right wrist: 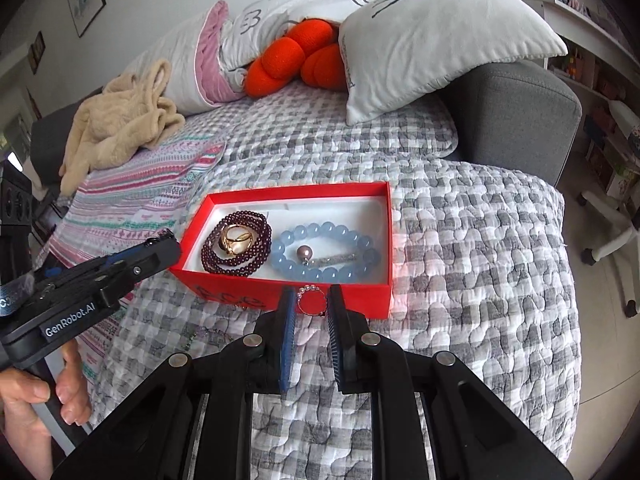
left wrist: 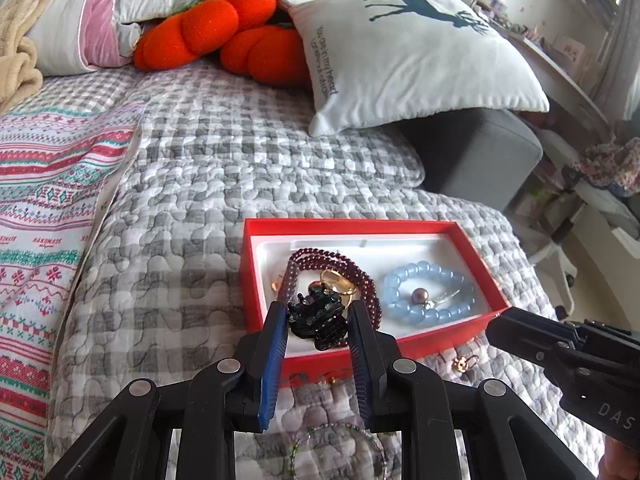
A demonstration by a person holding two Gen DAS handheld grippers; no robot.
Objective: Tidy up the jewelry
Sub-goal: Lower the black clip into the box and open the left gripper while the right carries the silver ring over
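Note:
A red box with a white lining sits on the quilt. It holds a dark red bead string, a pale blue bead bracelet, a gold ring and a pearl pendant. My left gripper is shut on a black hair claw over the box's near left part. My right gripper is shut on a small pearl-topped ring at the box's near wall.
A gold earring lies on the grey checked quilt beside the box. A thin beaded bracelet lies under my left gripper. Pillows, an orange plush and a beige garment lie at the back. The quilt's edge drops off at right.

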